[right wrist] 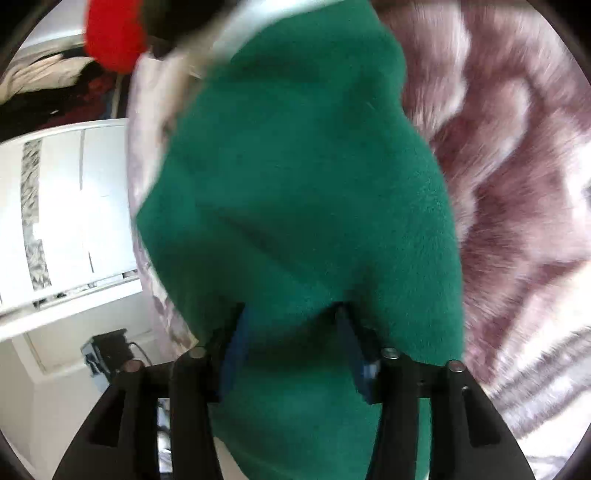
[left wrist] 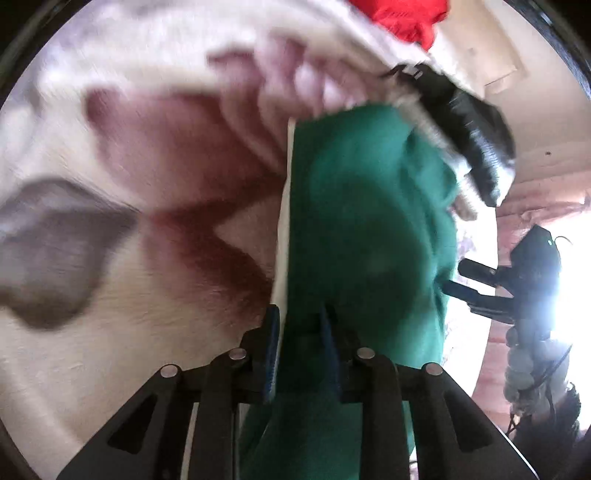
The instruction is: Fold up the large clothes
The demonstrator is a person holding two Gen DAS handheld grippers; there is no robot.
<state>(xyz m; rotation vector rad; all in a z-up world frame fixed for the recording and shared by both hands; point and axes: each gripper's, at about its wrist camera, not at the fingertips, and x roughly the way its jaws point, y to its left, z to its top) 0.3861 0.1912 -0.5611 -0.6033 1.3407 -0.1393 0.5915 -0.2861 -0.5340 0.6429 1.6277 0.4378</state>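
My left gripper [left wrist: 301, 325] pinching green fleece garment [left wrist: 365, 229], my right gripper [right wrist: 291, 328] clamped on the same fleece [right wrist: 295, 184], fabric bunched ahead of both, mauve-patterned blanket [left wrist: 147, 155] beyond, red cloth [left wrist: 406, 18] farther ahead

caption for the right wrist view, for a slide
Right gripper clamps green fleece garment above a fuzzy mauve blanket.

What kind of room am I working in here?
Most likely a bedroom. The green garment hangs over a plush pink and white blanket like a bedspread, more clothes lie heaped, and white cabinet doors stand alongside.
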